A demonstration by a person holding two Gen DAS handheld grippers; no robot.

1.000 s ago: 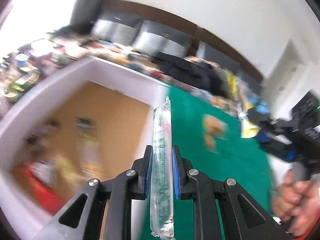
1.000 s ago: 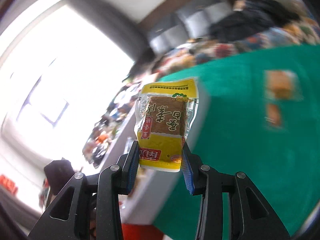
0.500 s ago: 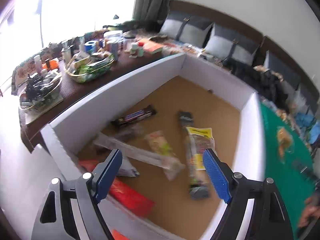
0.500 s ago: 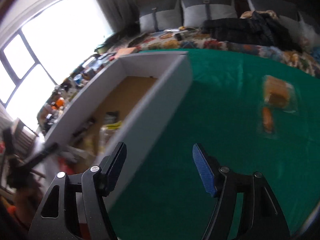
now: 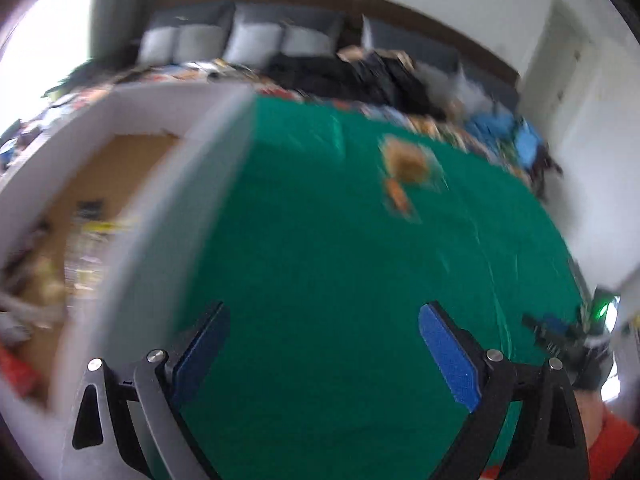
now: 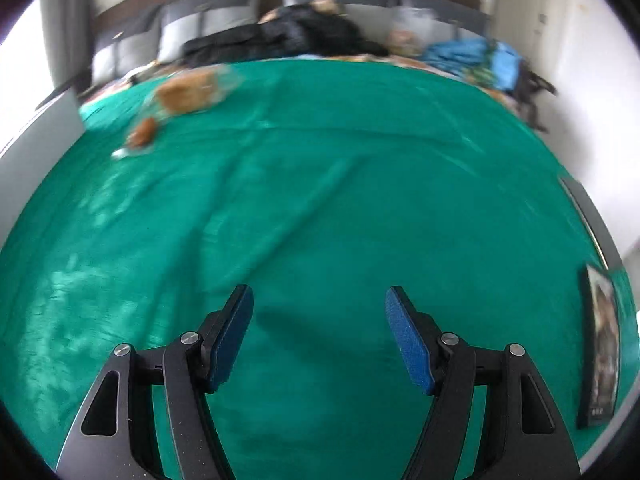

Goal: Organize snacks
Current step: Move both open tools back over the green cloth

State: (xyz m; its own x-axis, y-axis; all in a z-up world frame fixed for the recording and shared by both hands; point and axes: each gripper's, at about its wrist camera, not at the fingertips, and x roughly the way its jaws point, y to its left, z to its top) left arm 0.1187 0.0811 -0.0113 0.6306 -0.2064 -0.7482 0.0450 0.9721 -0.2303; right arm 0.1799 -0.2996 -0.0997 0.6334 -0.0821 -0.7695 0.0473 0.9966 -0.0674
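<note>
My left gripper (image 5: 323,316) is open and empty over the green cloth (image 5: 320,248), just right of the white box (image 5: 160,208). The box holds several blurred snack packs (image 5: 84,236) on its brown floor. Two clear packs with brown snacks lie on the cloth, a larger one (image 5: 408,160) and a smaller one (image 5: 398,198). My right gripper (image 6: 319,300) is open and empty above the cloth (image 6: 320,200). From there the larger pack (image 6: 188,86) and the smaller one (image 6: 142,132) lie far left. The right gripper also shows in the left wrist view (image 5: 576,336) at the right edge.
A sofa with grey cushions (image 6: 180,36), black clothing (image 6: 288,32) and a blue bag (image 6: 480,56) runs behind the table. A dark flat packet (image 6: 602,344) lies at the cloth's right edge. The box corner (image 6: 48,128) shows at the left.
Both grippers let go of their snacks, the clear stick pack and the yellow tofu pack, over the box. They have swung right, back over the green cloth, jaws open.
</note>
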